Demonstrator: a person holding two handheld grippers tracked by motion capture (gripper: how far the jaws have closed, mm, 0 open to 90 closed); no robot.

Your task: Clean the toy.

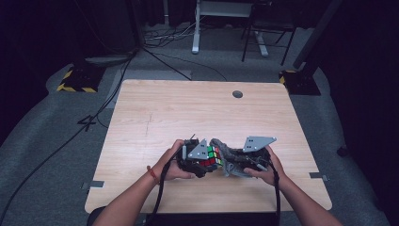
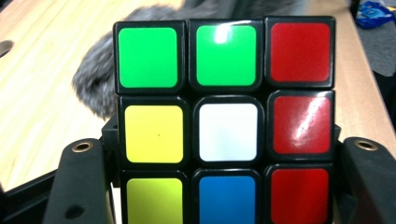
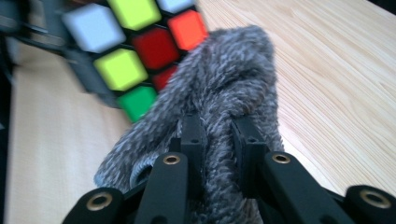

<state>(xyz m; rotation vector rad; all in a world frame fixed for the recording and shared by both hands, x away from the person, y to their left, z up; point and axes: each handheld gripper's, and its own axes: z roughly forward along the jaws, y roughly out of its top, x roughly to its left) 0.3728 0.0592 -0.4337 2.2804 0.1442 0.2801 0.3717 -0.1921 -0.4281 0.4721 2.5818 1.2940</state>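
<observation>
Left gripper (image 1: 201, 165) clamped on the puzzle cube (image 2: 224, 123), jaws pressing its two sides (face toward its camera: green, green, red; yellow, white, red; yellow, blue, red). Cube is held near the table's (image 1: 197, 108) front edge. Right gripper (image 3: 219, 135) pinches a grey fuzzy cloth (image 3: 224, 84), which lies against the cube. Farther off, bare wooden tabletop.

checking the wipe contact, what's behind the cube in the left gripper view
Behind the cube a grey fuzzy cloth shows past its left and top edges, over the wooden table. The cube hides where cloth meets cube.
</observation>
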